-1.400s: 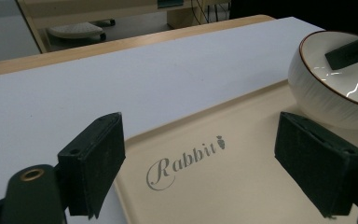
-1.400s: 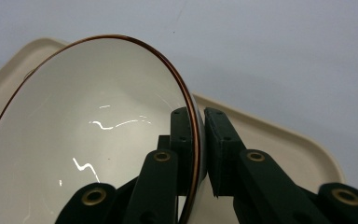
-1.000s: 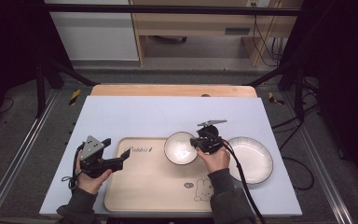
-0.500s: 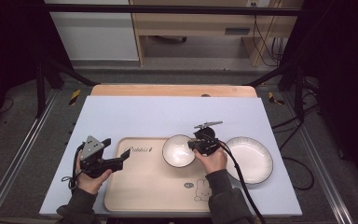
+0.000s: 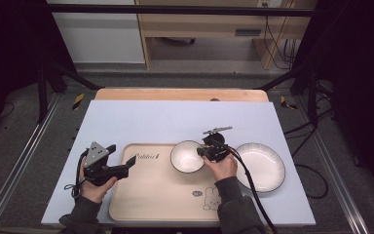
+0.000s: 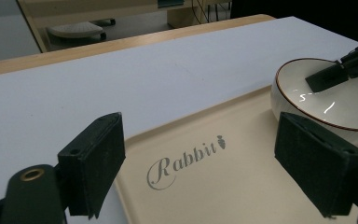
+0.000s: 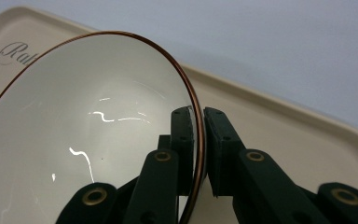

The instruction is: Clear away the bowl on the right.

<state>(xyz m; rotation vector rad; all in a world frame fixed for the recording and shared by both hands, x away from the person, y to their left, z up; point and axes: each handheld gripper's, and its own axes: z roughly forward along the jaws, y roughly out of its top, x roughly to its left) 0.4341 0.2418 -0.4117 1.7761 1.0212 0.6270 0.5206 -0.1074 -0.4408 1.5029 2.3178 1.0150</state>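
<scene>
Right gripper view: the right gripper (image 7: 198, 140) has its two black jaws clamped on the rim of a white ceramic bowl with a thin brown edge (image 7: 88, 135), one pad inside the bowl, the other against its outer wall. The bowl looks tilted in this view, its glossy inside turned toward the camera. Behind it lies a beige rectangular tray with rounded corners (image 7: 279, 135); part of the printed script shows at the upper left.

High view: the right gripper (image 5: 205, 151) meets the bowl (image 5: 186, 157) at the bowl's right edge. The bowl sits over the tray's (image 5: 151, 195) upper right part. The tray lies on a pale blue-grey mat (image 5: 165, 119) that covers a light wooden table (image 5: 175, 94). Just right of the tray, on the mat, rests a larger white plate with a dark rim (image 5: 263, 163), apart from the bowl. A small rabbit drawing (image 5: 209, 200) marks the tray's near right corner.

Left gripper (image 5: 126, 166) in the high view: held over the tray's left edge, pointing toward the bowl.

Left gripper view: the left gripper's (image 6: 200, 172) jaws stand wide apart, nothing between them. Below lies the tray's printed word "Rabbit" (image 6: 184, 158); the bowl (image 6: 326, 100) is at far right, the other gripper's pad on its rim.
</scene>
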